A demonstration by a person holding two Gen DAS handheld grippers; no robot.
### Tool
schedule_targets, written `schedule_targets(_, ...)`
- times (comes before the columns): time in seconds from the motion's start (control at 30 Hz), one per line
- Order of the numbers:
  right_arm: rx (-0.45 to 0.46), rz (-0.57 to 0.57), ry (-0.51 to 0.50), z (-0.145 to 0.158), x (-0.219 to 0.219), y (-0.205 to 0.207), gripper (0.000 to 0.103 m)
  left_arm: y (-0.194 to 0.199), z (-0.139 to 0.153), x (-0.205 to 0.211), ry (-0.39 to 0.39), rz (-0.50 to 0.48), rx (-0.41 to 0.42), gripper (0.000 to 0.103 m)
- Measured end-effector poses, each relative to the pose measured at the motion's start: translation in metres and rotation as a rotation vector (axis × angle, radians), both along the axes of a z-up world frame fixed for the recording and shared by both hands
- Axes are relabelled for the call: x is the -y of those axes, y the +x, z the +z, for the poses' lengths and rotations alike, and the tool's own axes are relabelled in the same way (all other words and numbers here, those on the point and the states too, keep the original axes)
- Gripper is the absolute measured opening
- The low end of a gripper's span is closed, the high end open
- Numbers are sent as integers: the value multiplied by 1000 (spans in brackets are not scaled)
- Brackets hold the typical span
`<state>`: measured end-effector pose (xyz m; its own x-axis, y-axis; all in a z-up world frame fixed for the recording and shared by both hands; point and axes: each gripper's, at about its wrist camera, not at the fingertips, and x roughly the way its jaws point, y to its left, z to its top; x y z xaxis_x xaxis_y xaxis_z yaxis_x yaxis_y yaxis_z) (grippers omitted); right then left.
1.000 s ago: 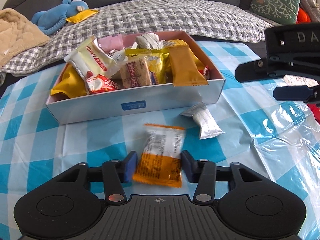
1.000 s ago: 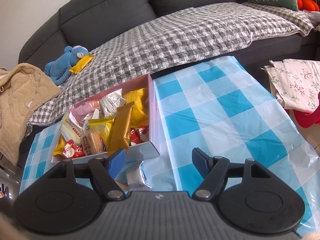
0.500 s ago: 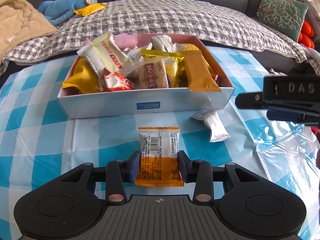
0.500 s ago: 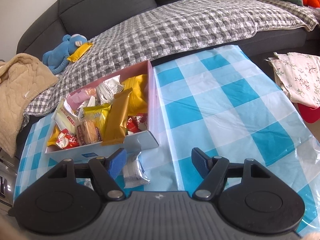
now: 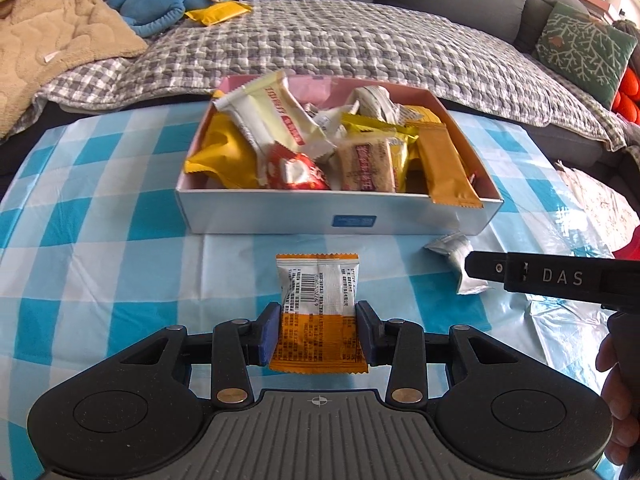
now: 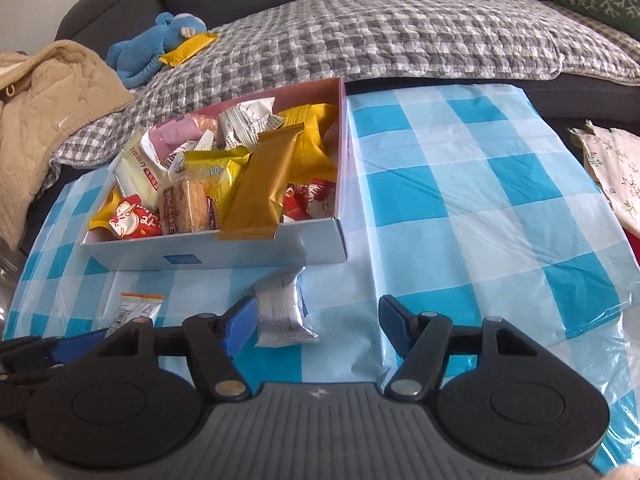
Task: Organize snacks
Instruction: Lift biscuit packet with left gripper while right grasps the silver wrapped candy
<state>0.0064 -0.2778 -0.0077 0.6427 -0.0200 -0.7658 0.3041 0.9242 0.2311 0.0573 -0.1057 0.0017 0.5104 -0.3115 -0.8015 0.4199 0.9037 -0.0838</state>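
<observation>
Now closed onto the orange packet [image 5: 318, 320], left gripper [image 5: 318, 334] grips it; right gripper [image 6: 316, 324] gapes wide.

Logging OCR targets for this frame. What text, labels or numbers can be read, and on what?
"DAS": on the right gripper body, seen from the left wrist view.
Barcode digits and fine print on the orange-and-white packet in the left gripper: too small to read.
Blue label on the box front: blurred.
Chinese print on wrappers inside the box: not legible.
</observation>
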Motion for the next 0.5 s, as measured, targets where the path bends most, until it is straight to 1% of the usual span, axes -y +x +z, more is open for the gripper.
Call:
schedule_targets(0.13,3,-4,-3,-1,1,2,60,7,2,-15,6,13,-13,37)
schedule_targets(0.2,15,12,-4,0,-2,4,59,11,2,-21,6,17,-19,37)
schedule_targets(0.3,21,43,-25,0,-10,8,58,18,4,-30,-15,36,-20,37)
schedule_targets(0.37,7,60,-51,-3,-16,13,52,21,5,-34,-29,47,-26,37)
schedule_targets(0.5,-11,79,-90,-9,-20,20,45,23,6,-36,-45,50,-29,37)
